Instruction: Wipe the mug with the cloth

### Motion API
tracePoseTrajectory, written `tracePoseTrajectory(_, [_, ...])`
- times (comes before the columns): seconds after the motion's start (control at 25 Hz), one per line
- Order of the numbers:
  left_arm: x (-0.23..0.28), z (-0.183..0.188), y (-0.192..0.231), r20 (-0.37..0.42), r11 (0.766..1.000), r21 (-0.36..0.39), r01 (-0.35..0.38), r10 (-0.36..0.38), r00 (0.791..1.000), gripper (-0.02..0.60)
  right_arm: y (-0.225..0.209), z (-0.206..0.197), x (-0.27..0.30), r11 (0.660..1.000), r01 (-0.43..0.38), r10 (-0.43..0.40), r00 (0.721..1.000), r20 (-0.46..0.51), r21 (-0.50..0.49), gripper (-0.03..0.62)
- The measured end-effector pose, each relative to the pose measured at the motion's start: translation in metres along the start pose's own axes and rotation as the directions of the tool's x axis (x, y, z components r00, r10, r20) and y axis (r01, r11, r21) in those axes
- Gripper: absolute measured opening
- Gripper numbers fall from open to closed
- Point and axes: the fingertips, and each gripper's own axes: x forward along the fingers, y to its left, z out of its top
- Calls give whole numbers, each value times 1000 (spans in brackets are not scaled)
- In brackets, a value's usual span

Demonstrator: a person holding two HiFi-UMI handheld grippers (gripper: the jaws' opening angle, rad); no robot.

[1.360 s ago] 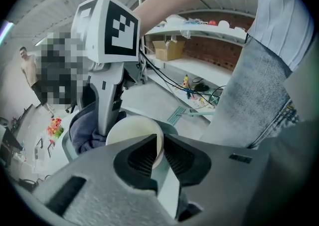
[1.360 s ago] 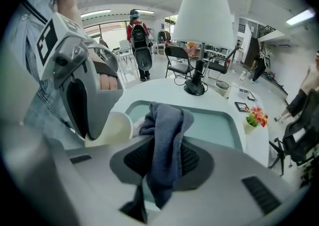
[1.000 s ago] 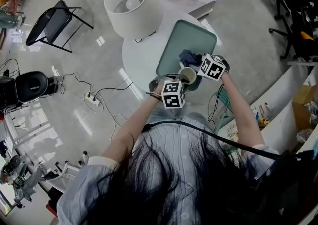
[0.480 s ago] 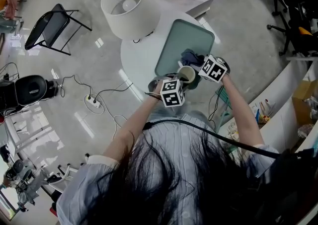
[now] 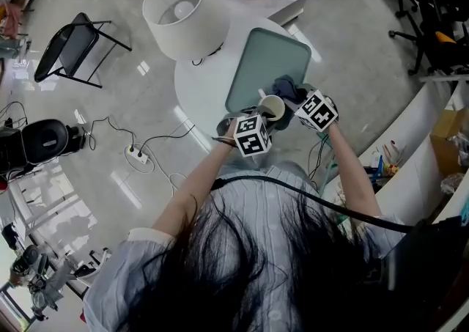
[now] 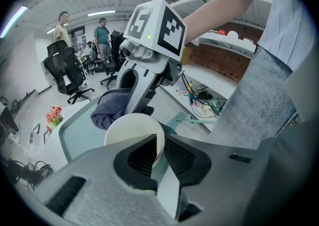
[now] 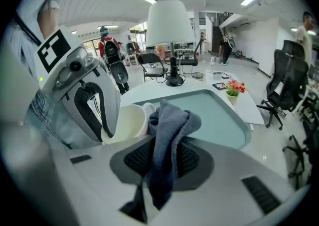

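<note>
My left gripper (image 6: 158,156) is clamped on the mug (image 6: 130,129), one jaw inside its rim. That steadies it at the tray's (image 5: 258,59) near edge. My right gripper (image 7: 162,159) is shut on the cloth (image 7: 170,122), bunched just beside the rim so the free fold can rub it.

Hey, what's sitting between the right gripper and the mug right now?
The blue-grey cloth, clamped in the right gripper, lies beside the mug; the right gripper view shows it.
</note>
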Motion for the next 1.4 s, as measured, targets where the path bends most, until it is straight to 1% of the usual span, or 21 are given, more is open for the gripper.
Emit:
tracePoseTrajectory(0.12, [-1,-1,1,1,1000,-7,2,-2,1000,56,2,-4,-4,996,35,-37,999,30,83,94])
tracePoseTrajectory(0.2, [0,0,1,2,1000,-10,3,-3,1000,57,5,-7,-9,991,53,-59,997,45,119,94])
tracePoseTrajectory(0.4, [3,2,3,8,999,-35,7,-7,1000,56,7,-13,-16,978,94,-109,992,70,184,94])
tracePoseTrajectory(0.68, [-1,3,4,15,997,-67,23,-22,1000,55,15,-16,-21,959,130,-156,984,86,253,94])
tracePoseTrajectory(0.84, [0,6,6,20,994,-108,31,-29,999,55,16,-21,-25,941,154,-190,977,94,300,94])
tracePoseTrajectory(1.0, [1,11,14,28,987,-161,18,-14,1000,55,17,-26,-28,915,185,-236,967,101,359,94])
tracePoseTrajectory(1.12, [-1,14,22,44,977,-215,3,7,999,55,18,-28,-30,894,197,-259,960,106,402,94])
tracePoseTrajectory(1.24, [-1,18,31,62,959,-283,-14,33,998,55,20,-28,-30,878,201,-274,955,112,435,94])
tracePoseTrajectory(1.32, [-1,21,36,70,942,-335,-24,50,996,55,22,-29,-30,868,202,-281,953,115,453,94])
tracePoseTrajectory(1.4, [-1,24,40,79,919,-392,-30,67,995,55,24,-30,-31,861,204,-287,951,113,465,94])
